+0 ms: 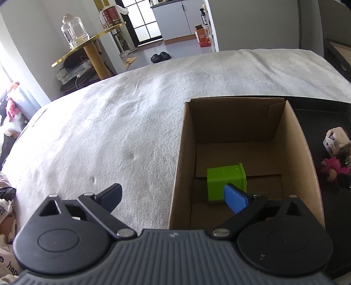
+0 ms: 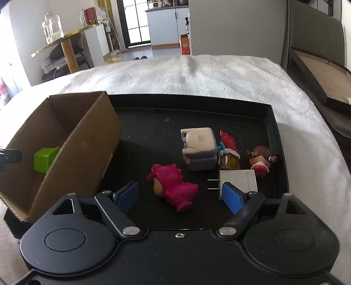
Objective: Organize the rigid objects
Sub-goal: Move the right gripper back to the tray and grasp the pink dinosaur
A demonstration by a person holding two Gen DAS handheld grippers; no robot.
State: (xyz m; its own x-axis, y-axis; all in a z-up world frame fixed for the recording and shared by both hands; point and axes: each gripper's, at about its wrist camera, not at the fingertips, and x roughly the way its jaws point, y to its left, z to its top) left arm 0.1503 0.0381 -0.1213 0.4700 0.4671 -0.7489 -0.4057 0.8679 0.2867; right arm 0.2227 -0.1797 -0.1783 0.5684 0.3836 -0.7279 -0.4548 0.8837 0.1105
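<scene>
Fingers of my left gripper (image 1: 175, 195) stand wide above the green plastic cube (image 1: 226, 183) in the brown cardboard box (image 1: 298, 157), while my right gripper (image 2: 179, 193) brackets, untouched, the pink dinosaur figurine (image 2: 173, 186).

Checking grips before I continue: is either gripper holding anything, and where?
Nothing held. Left gripper and right gripper are both open.

A home, bedroom opening onto a kitchen area. Straight ahead of the grippers, a bed spread with a white fuzzy blanket (image 1: 136, 114). Beyond it to the left, a gold-rimmed side table (image 1: 87, 43) bearing a glass jar (image 1: 73, 30). Farther ahead, black slippers (image 1: 160, 57) on the floor, a dark-framed glazed door (image 1: 142, 19) and white cabinets (image 1: 175, 17).
</scene>
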